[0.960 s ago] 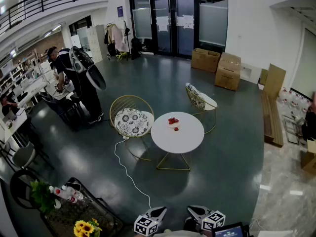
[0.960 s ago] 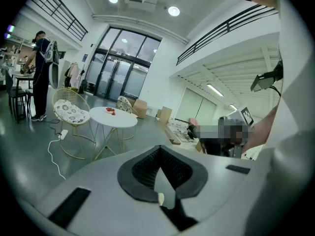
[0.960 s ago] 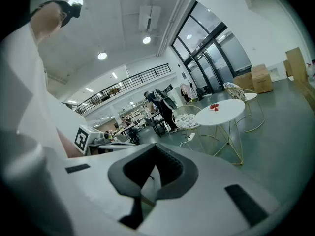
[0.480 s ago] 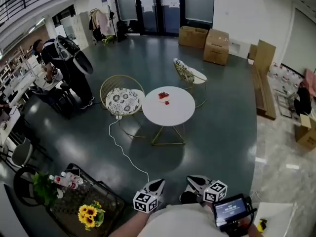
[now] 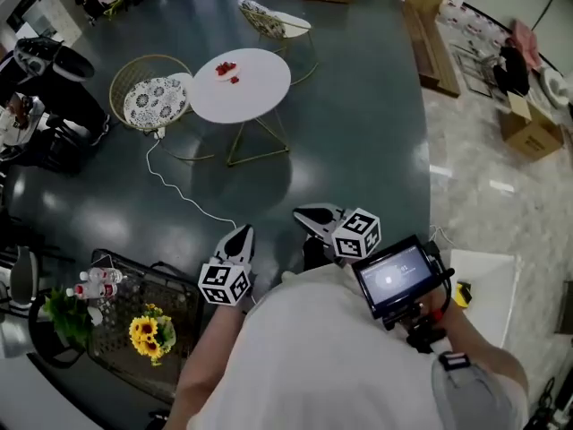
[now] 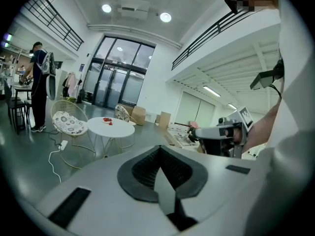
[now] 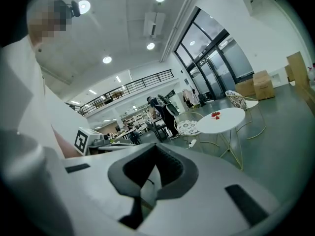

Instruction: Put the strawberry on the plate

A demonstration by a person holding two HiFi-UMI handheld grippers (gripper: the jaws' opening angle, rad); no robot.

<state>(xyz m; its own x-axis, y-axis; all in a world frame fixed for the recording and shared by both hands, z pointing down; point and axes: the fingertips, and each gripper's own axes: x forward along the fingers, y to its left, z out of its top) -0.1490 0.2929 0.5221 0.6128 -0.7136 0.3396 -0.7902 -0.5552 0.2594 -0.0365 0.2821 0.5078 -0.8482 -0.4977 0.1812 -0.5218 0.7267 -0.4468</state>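
Observation:
Far off, a round white table (image 5: 255, 92) carries a small cluster of red strawberries (image 5: 225, 67), with one lone strawberry (image 5: 235, 80) beside them. A plate under the cluster is too small to make out. The same table (image 6: 115, 128) and strawberries (image 6: 107, 120) show in the left gripper view, and the strawberries (image 7: 215, 114) in the right gripper view. My left gripper (image 5: 240, 238) and right gripper (image 5: 312, 215) hang close in front of my body, both shut and holding nothing. In their own views the left gripper (image 6: 164, 171) and the right gripper (image 7: 149, 181) show their jaws pressed together.
Two gold wire chairs (image 5: 150, 102) (image 5: 269, 19) flank the table, and a white cable (image 5: 179, 193) runs across the dark floor. A black wire table with sunflowers (image 5: 147, 334) and bottles (image 5: 92, 284) stands at my left. A person (image 5: 45, 83) stands far left. A screen (image 5: 394, 276) sits at my right hand.
The head view has tilted down. The table has slid up and to the left in the picture, and my body, both grippers and the screen now fill the lower part.

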